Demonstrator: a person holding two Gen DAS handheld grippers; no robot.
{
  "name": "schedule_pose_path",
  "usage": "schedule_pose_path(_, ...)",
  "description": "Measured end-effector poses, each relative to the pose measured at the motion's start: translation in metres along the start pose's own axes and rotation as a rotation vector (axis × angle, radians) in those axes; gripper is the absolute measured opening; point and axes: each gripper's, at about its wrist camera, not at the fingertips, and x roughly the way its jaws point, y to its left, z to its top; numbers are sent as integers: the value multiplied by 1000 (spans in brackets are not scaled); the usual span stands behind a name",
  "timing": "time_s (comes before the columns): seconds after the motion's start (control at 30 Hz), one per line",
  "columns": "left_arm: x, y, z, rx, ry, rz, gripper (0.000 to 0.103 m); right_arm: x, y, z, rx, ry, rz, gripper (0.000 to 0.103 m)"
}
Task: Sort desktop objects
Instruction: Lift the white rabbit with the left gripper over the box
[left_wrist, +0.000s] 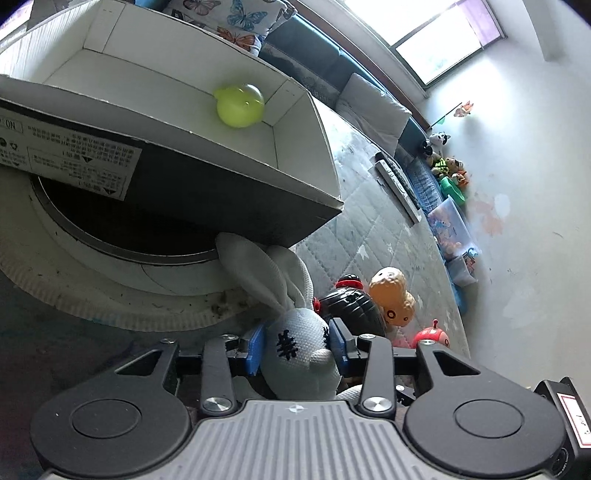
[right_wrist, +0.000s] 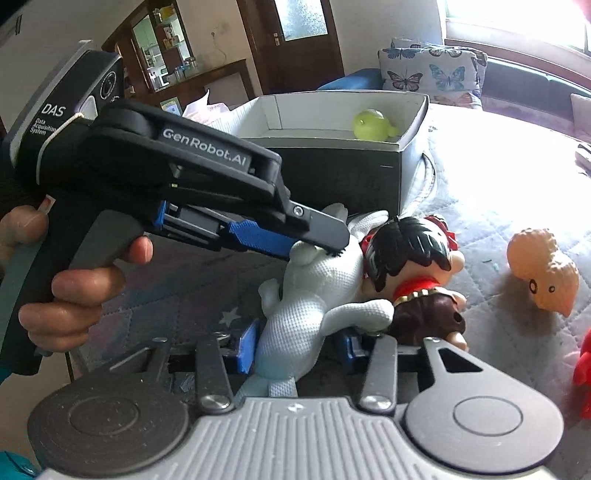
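A white knitted rabbit toy (left_wrist: 299, 343) (right_wrist: 310, 291) lies on the quilted mat in front of an open cardboard box (left_wrist: 207, 147) (right_wrist: 332, 162). My left gripper (left_wrist: 297, 345) is shut on the rabbit's head; it shows from the side in the right wrist view (right_wrist: 325, 240). My right gripper (right_wrist: 295, 347) has its blue pads on both sides of the rabbit's lower body. A yellow-green ball toy (left_wrist: 240, 105) (right_wrist: 371, 125) lies inside the box.
A black-haired doll (right_wrist: 410, 266) (left_wrist: 351, 302) lies against the rabbit. A peanut toy (right_wrist: 543, 273) (left_wrist: 393, 295) and a red toy (left_wrist: 430, 334) lie to the right. The box rests on a round white tub (left_wrist: 92, 280). Cushions and small toys line the far wall.
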Motion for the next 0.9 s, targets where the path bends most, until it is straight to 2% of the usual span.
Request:
schedule_pose_path(0.17, 1, 7, 0, -57, 27, -20, 44, -4, 1, -2, 4, -1, -3, 35)
schedule_pose_path(0.4, -17, 0, -3, -33, 5, -52, 40, -18, 12, 1, -38, -20, 9, 34)
schedule_pose_path(0.6, -53, -15, 13, 9, -105, -66, 39, -31, 20, 29, -101, -79, 26, 33)
schedule_pose_path(0.9, -89, -21, 71, 31, -301, -35, 38, -14, 29, 113, -268, -131, 27, 32)
